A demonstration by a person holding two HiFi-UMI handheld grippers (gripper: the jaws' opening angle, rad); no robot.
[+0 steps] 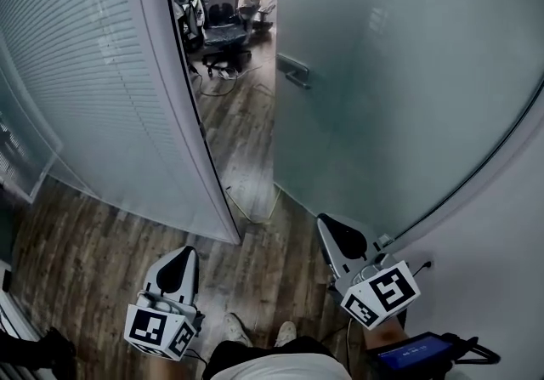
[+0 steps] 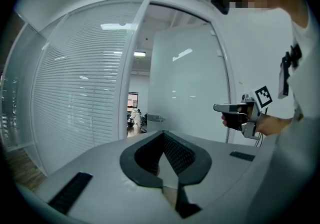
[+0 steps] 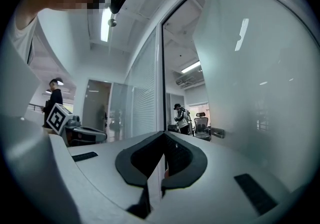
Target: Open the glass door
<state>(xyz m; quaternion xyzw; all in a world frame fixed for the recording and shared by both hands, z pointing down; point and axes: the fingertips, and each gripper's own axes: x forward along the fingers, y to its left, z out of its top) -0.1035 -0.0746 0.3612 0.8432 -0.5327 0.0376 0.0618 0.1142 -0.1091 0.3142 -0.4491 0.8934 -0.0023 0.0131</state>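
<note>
The frosted glass door (image 1: pixel 382 72) stands ajar, swung away from me, with a gap between it and the door frame (image 1: pixel 183 98). Its metal handle (image 1: pixel 293 70) sits on the door's left edge, far ahead of both grippers. It also shows in the left gripper view, handle (image 2: pixel 154 118), and in the right gripper view, handle (image 3: pixel 216 132). My left gripper (image 1: pixel 177 268) is low and left of my feet, shut and empty. My right gripper (image 1: pixel 340 238) hangs near the door's lower right corner, shut on nothing. Neither touches the door.
A fixed glass panel with blinds (image 1: pixel 93 72) fills the left side. A white wall (image 1: pixel 501 242) is close on my right. Through the gap I see an office chair (image 1: pixel 221 17), floor cables (image 1: pixel 223 81) and a standing person (image 3: pixel 181 118). Another person (image 3: pixel 52 98) stands far left.
</note>
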